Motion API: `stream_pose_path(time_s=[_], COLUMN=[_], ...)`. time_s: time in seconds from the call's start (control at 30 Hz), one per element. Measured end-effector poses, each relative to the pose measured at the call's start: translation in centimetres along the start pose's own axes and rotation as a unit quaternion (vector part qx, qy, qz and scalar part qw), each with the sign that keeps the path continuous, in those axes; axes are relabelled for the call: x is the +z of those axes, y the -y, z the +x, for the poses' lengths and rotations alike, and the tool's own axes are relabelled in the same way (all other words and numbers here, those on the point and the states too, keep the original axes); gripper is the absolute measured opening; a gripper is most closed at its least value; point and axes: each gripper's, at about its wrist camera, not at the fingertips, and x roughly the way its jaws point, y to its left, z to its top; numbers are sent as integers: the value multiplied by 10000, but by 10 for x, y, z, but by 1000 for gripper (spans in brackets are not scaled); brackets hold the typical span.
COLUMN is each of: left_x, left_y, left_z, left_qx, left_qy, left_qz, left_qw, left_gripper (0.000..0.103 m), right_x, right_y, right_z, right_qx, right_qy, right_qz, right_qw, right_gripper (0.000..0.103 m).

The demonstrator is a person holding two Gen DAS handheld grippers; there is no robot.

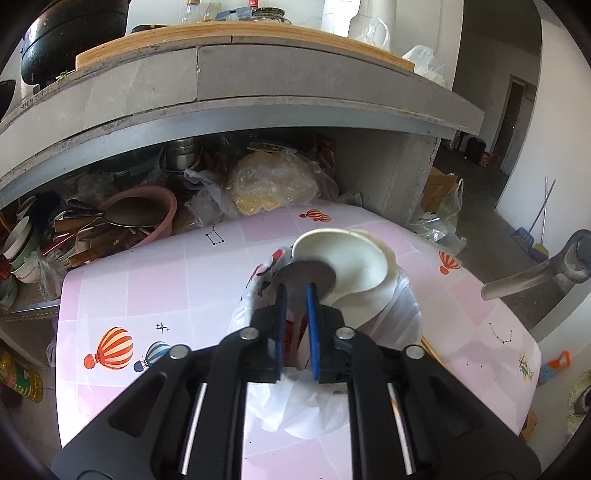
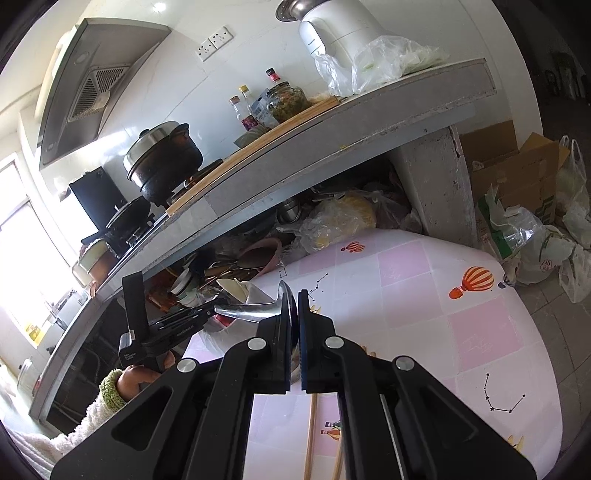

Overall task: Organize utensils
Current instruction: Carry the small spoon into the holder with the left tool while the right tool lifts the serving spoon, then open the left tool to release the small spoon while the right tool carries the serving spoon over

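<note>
Steel ladle (image 2: 258, 308) clenched in right hand-held gripper (image 2: 294, 295); left hand-held gripper (image 1: 295, 286), angled down, stands parted.

Honestly nothing here reads clearly. The white appliance (image 2: 334, 31) and the other gripper's handle (image 2: 142, 347) carry tiny, blurry print.

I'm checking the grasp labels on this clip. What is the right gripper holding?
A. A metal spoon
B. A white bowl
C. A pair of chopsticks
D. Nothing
A: the right gripper has its jaws shut on a metal spoon, gripping it at the bowl end with the handle sticking out to the left in the right wrist view.
</note>
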Motion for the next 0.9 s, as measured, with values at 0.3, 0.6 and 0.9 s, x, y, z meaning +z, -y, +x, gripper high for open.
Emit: stream_pose_path(time_s=[0.3,0.6,0.9], left_x=[0,-38,-96], left_y=[-14,-41,-71], left_z=[-40,-107,-147], left_qx=[-14,337,641], left_qy=[433,891,929], left_qz=[-318,-734,-1226], left_qw=[9986,9927,9860], left_gripper=[33,51,54], right_x=[22,48,38], right_y=[-36,-110,-173], right_z=[7,67,142], right_qx=[-88,-390,-781], right_qy=[-82,-694,-1679], right_qz=[-830,-2735,-4792], right_qw=[9965,9586,8580], right_gripper=[3,3,3])
